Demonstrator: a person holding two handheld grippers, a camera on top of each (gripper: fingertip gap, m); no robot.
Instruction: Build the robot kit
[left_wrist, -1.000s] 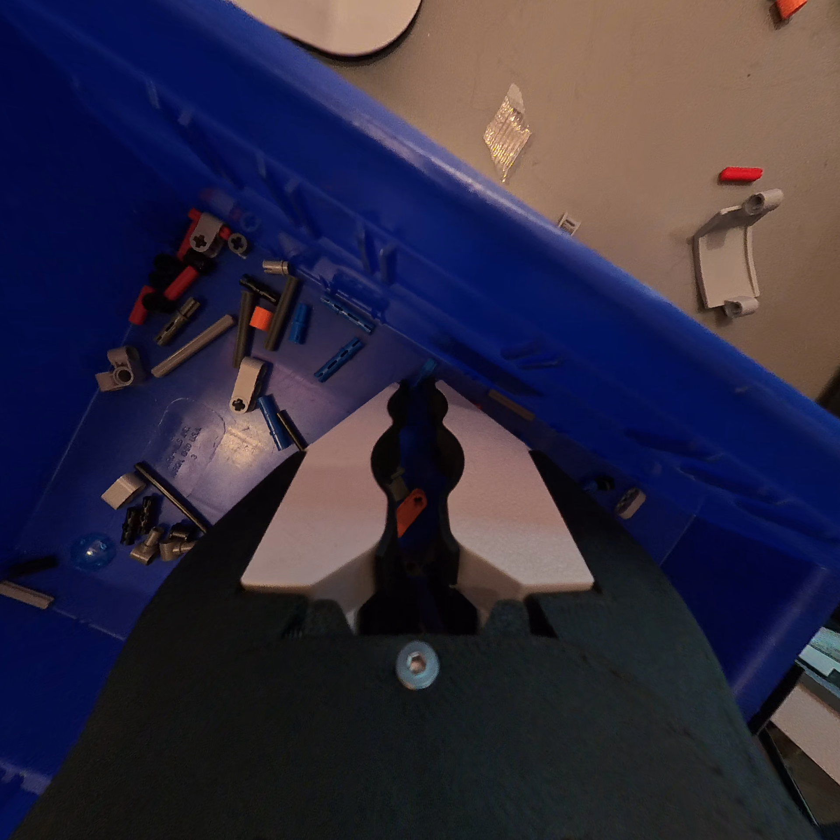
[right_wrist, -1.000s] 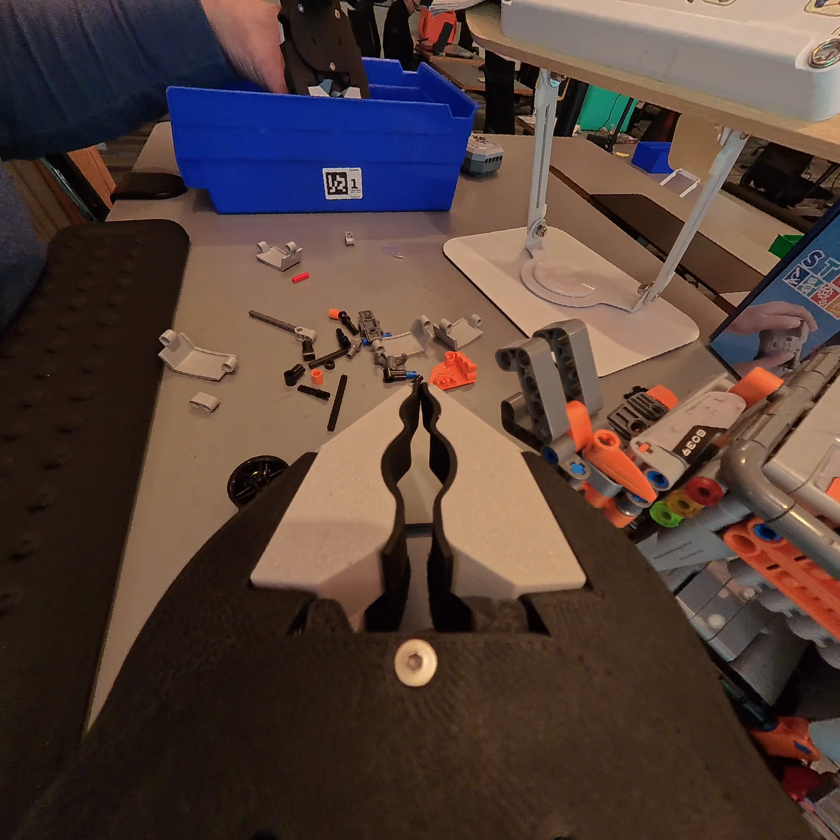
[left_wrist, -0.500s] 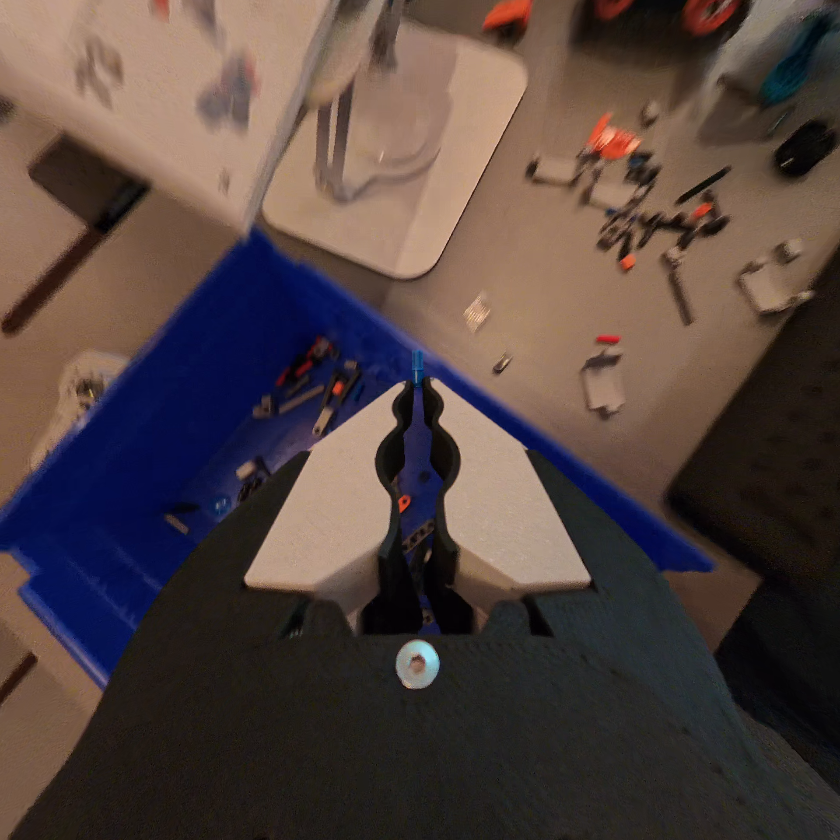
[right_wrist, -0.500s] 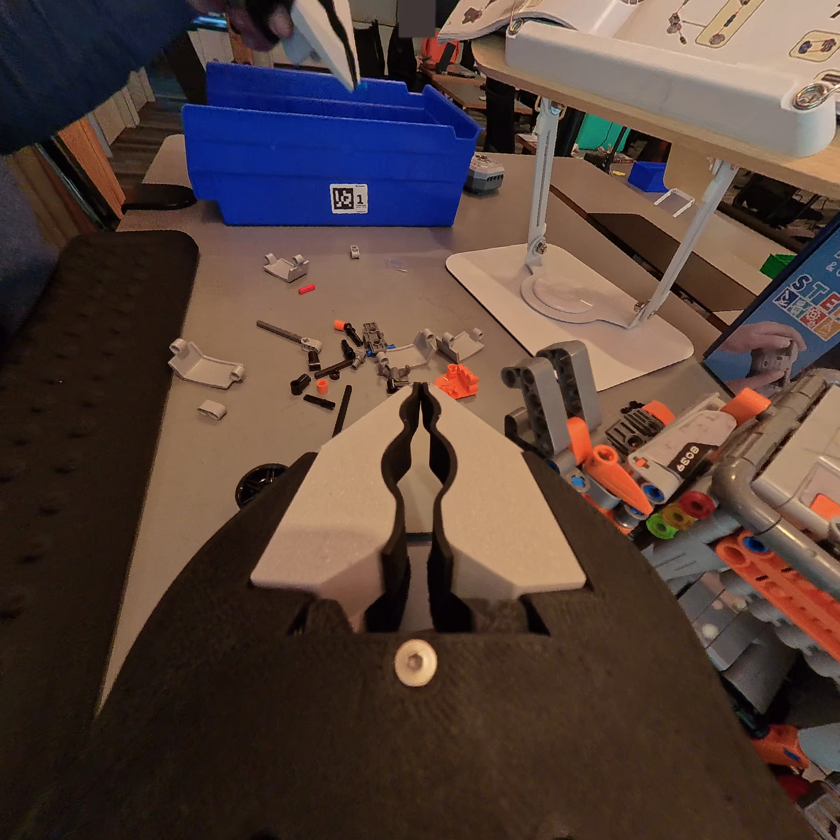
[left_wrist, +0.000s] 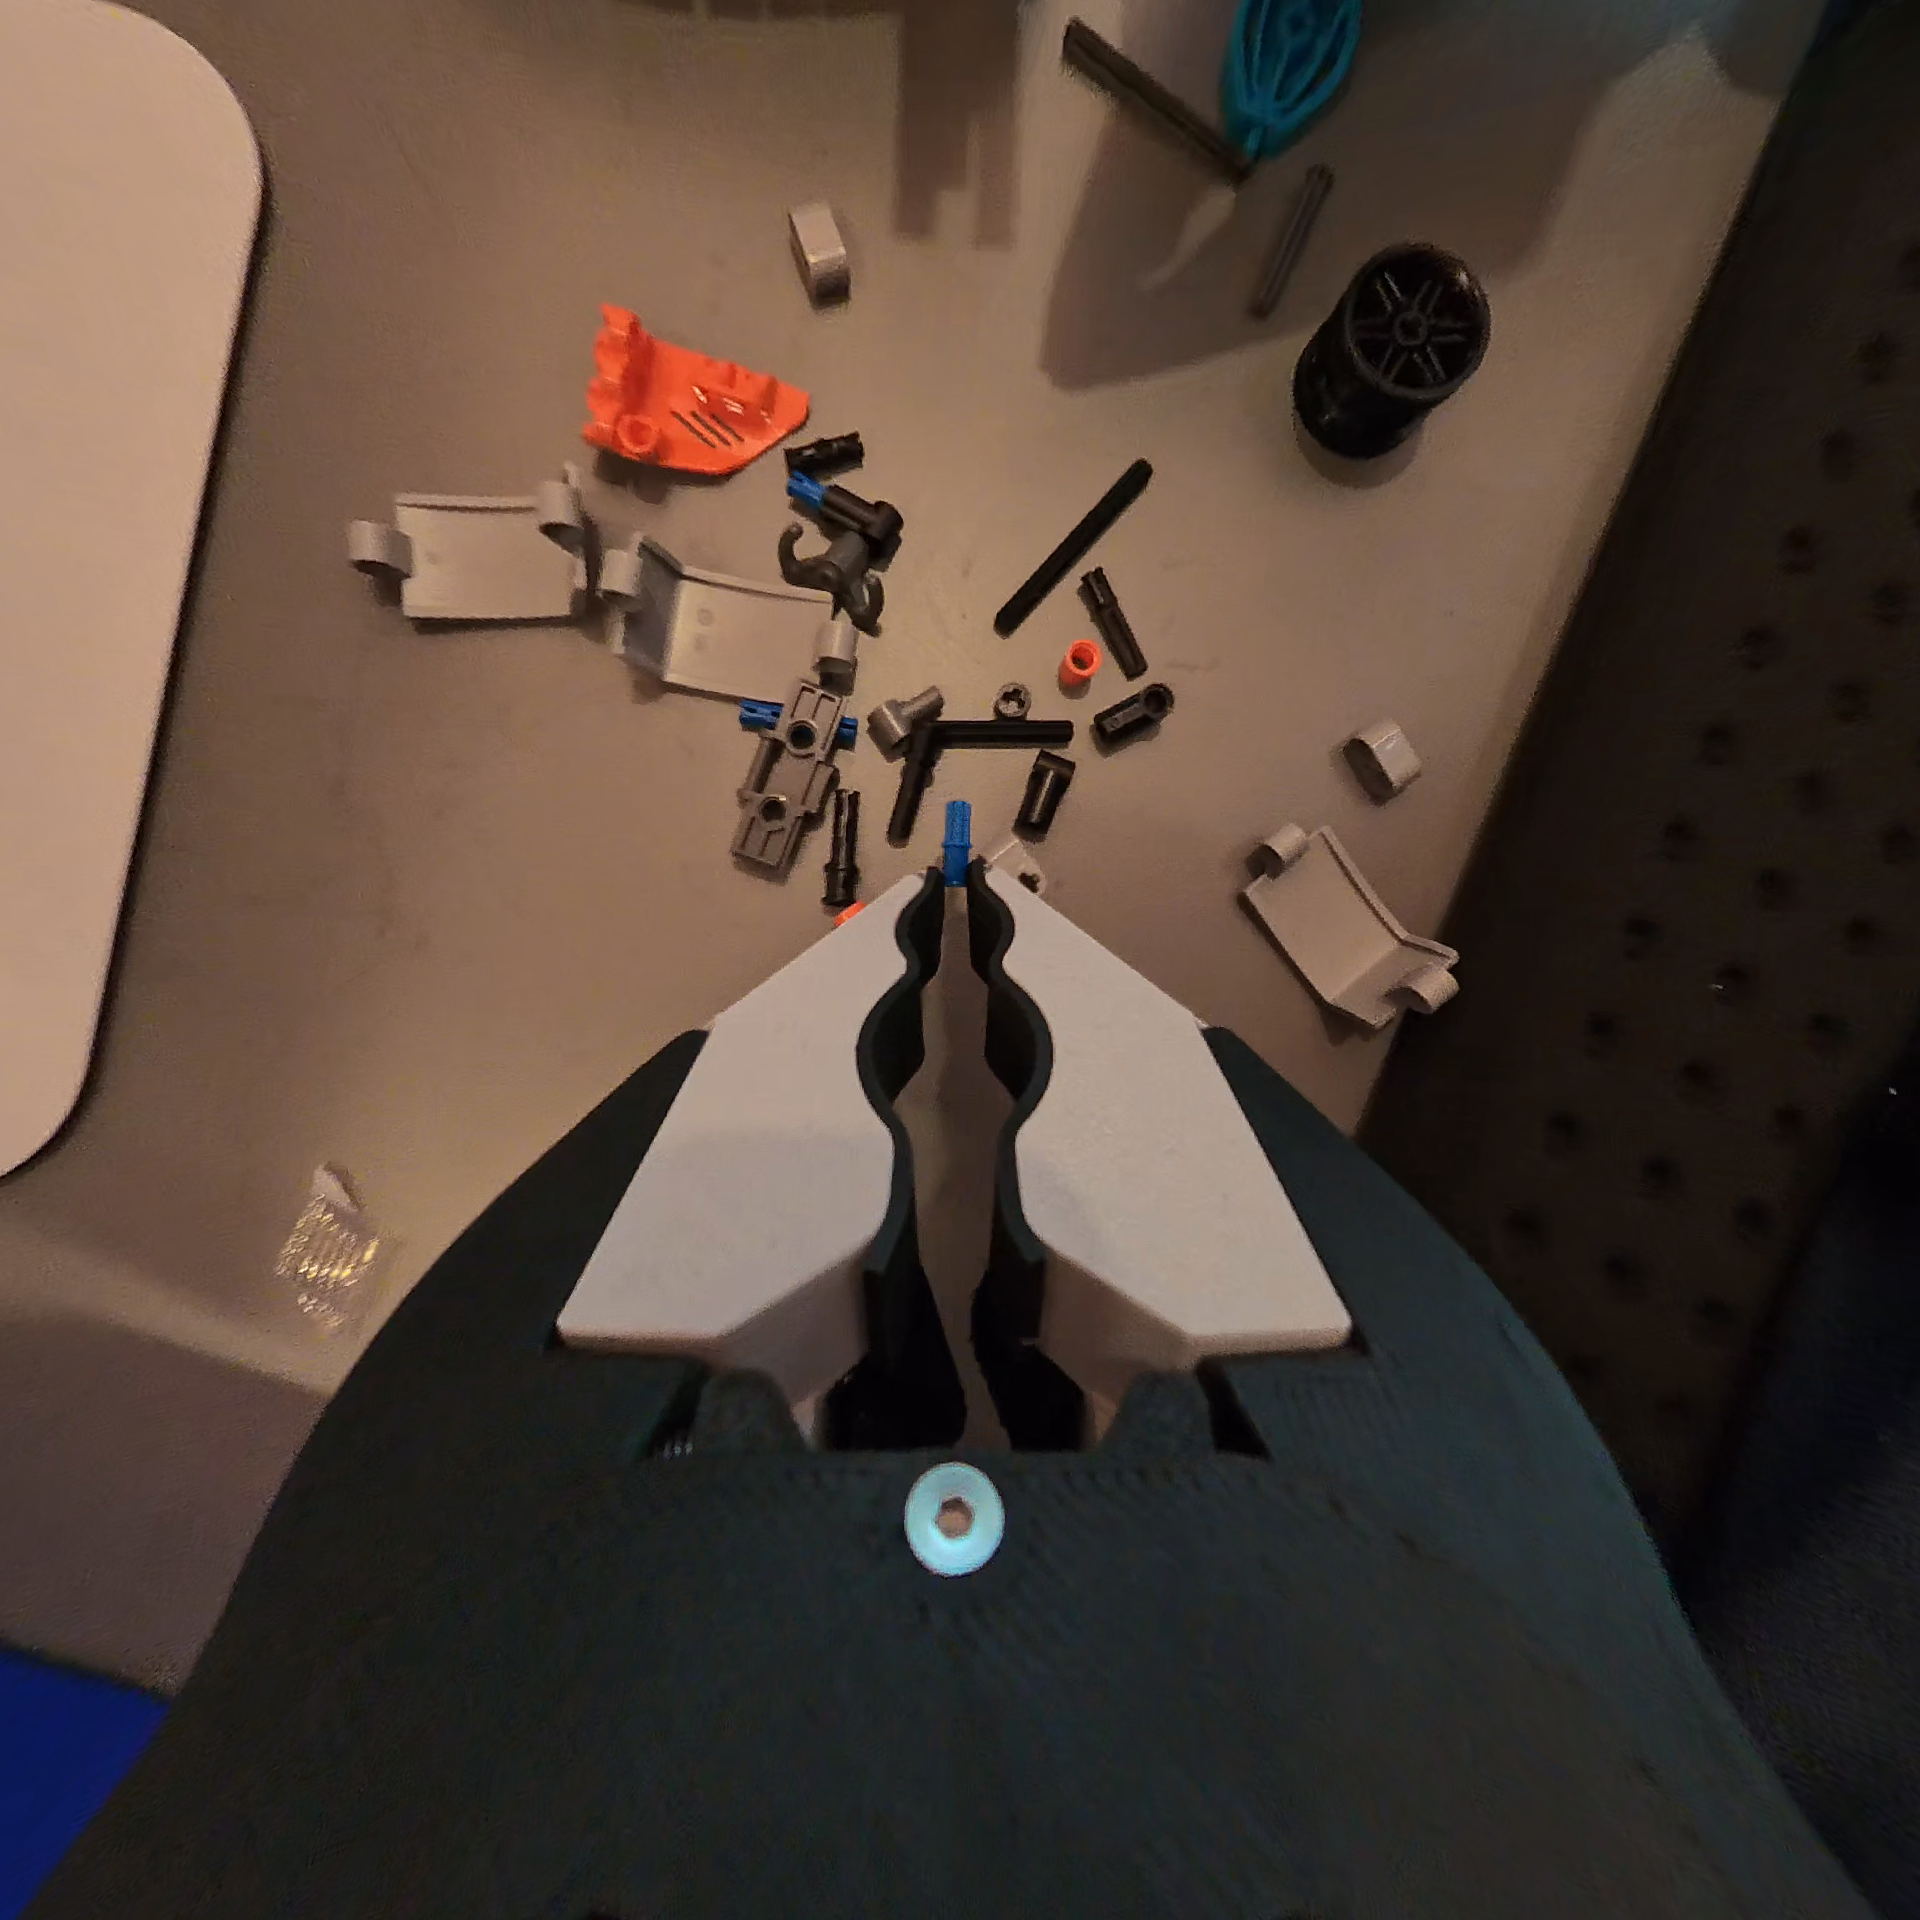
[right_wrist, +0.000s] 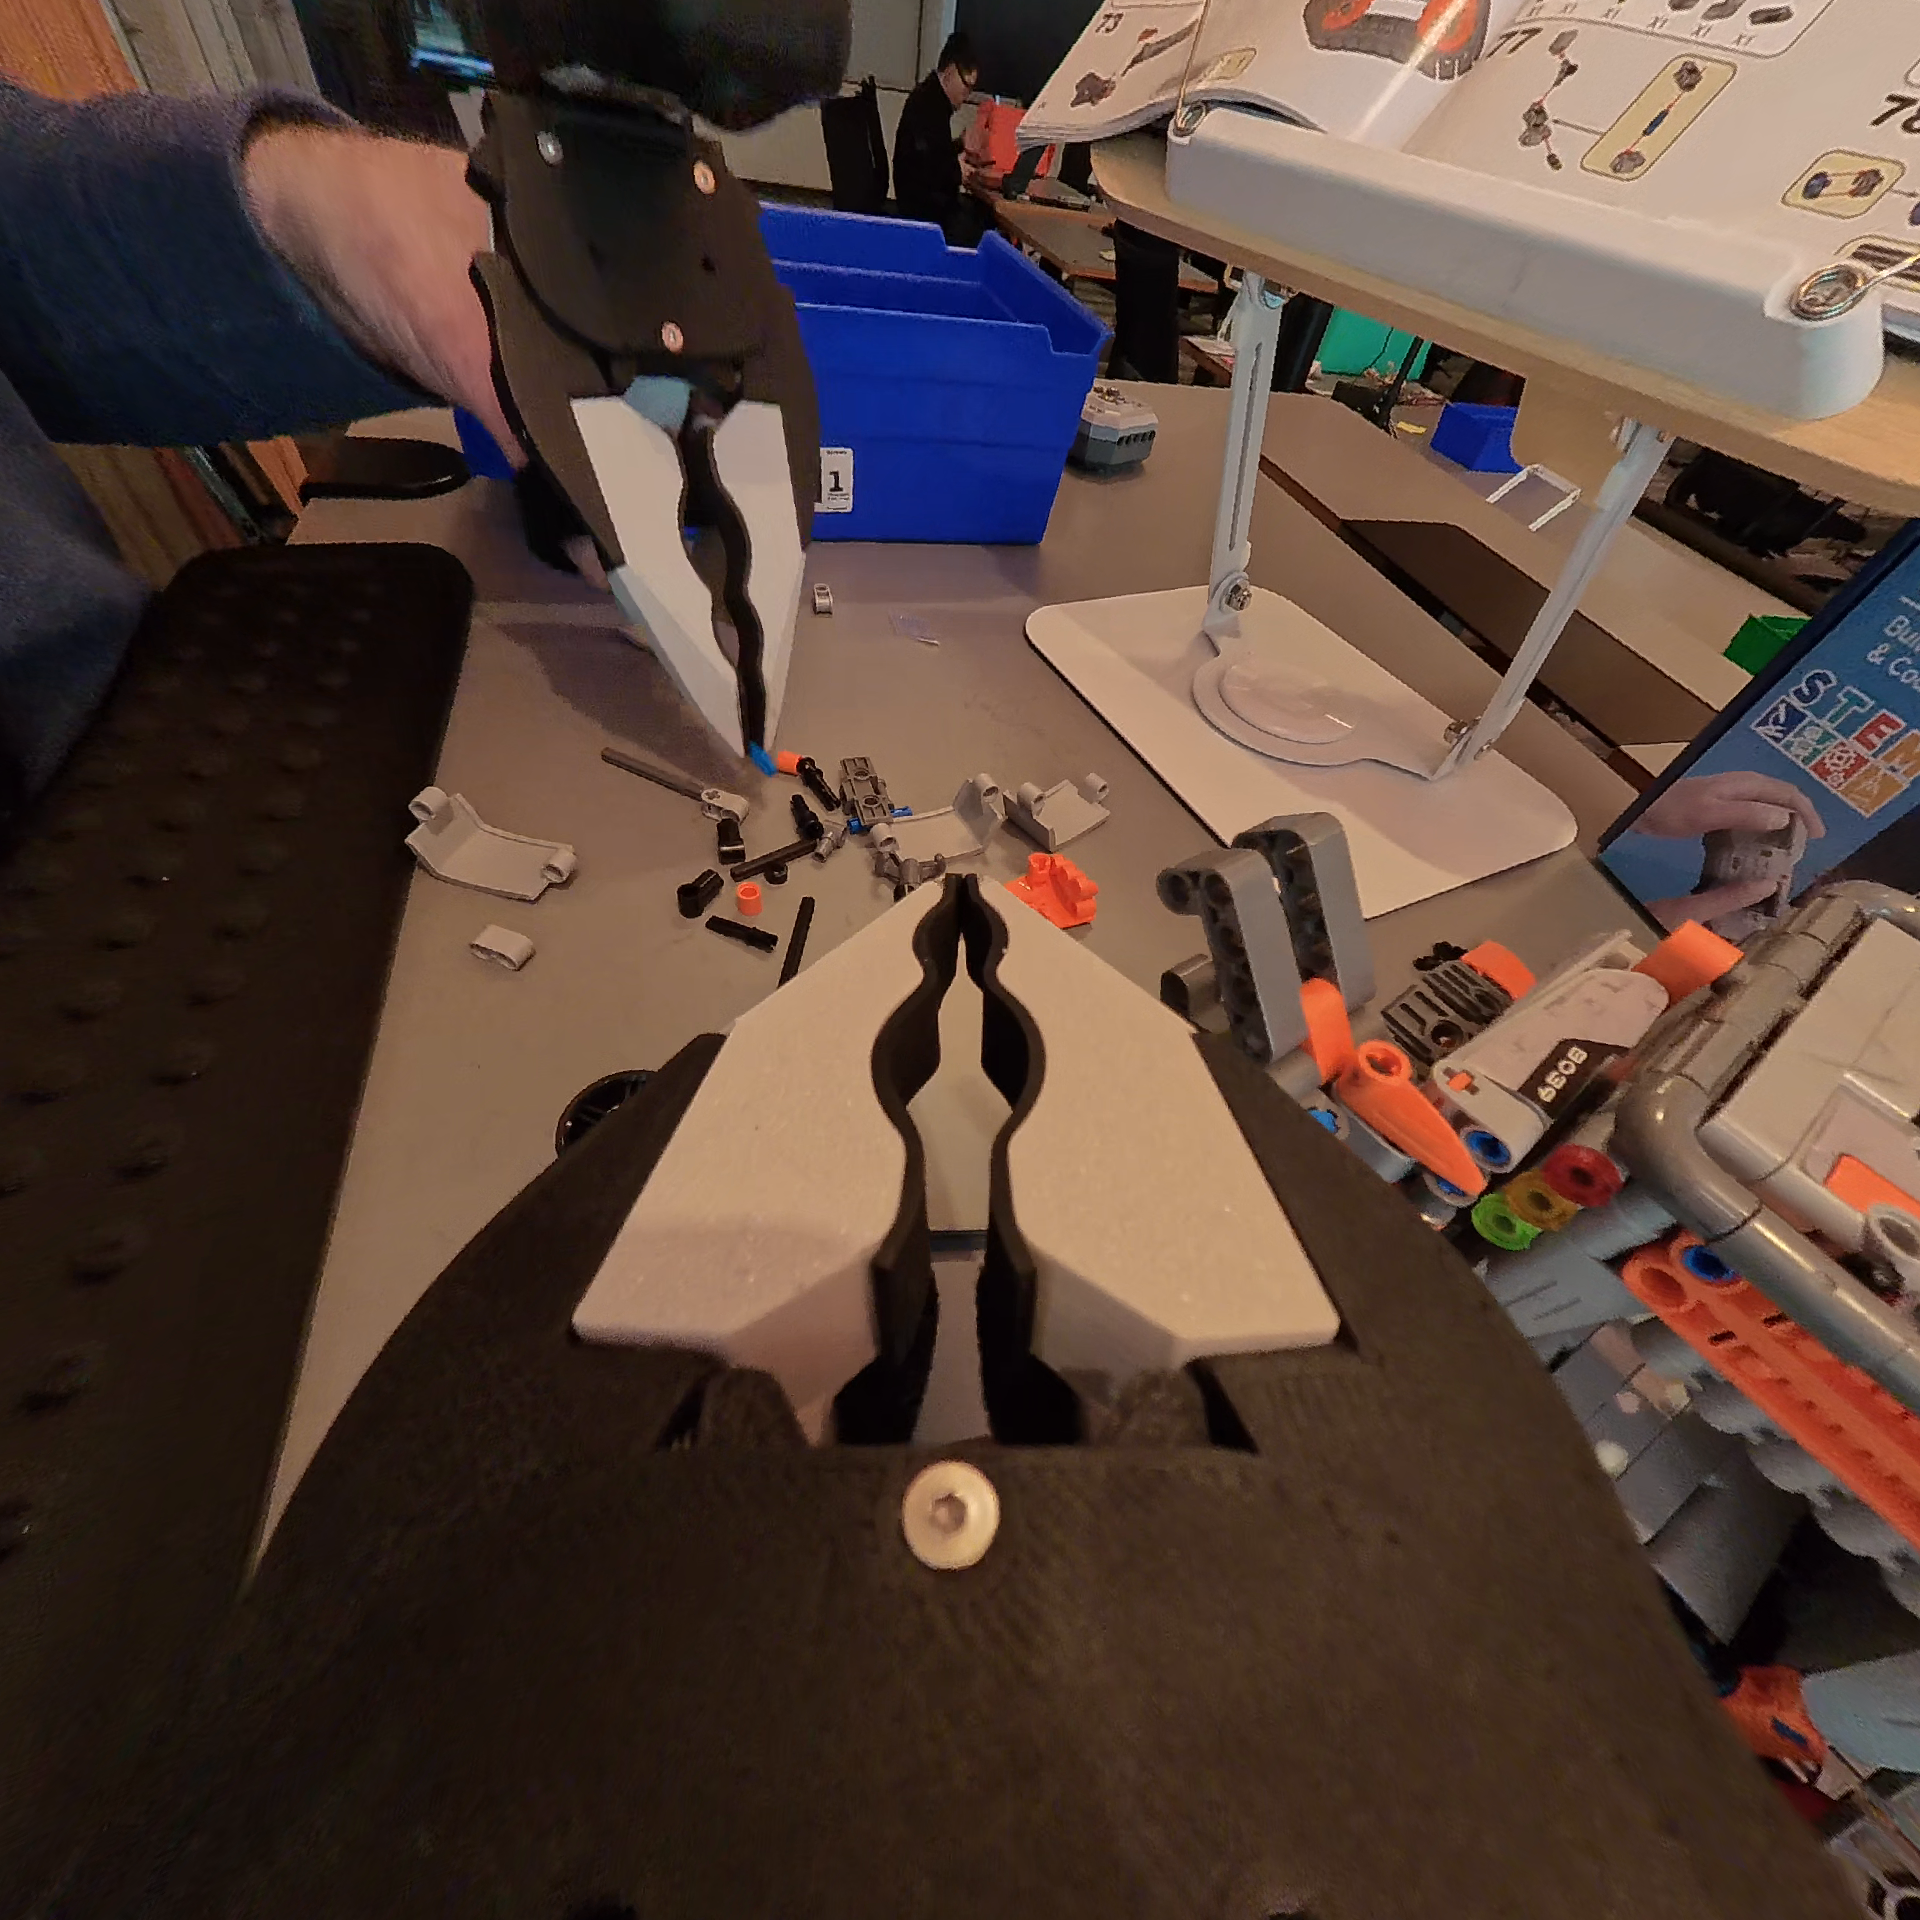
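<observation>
Left tongs (left_wrist: 953, 878) pinch small blue pin (left_wrist: 954, 828), tip protruding; right tongs (right_wrist: 961, 883) empty.

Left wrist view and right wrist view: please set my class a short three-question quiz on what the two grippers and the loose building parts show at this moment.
1. True or false: the left gripper is shut on a blue pin.
2. Multiple choice: in the left wrist view, the black wheel lies (A) inside the blue bin, (B) on the grey table near the black mat, (C) between the right gripper's fingers.
3. Fill in: the right gripper holds ____.

Key
1. True: the pin sticks out past the closed fingertips.
2. B.
3. Nothing: its jaws are together, with only table showing through the gap behind the tips.
</observation>
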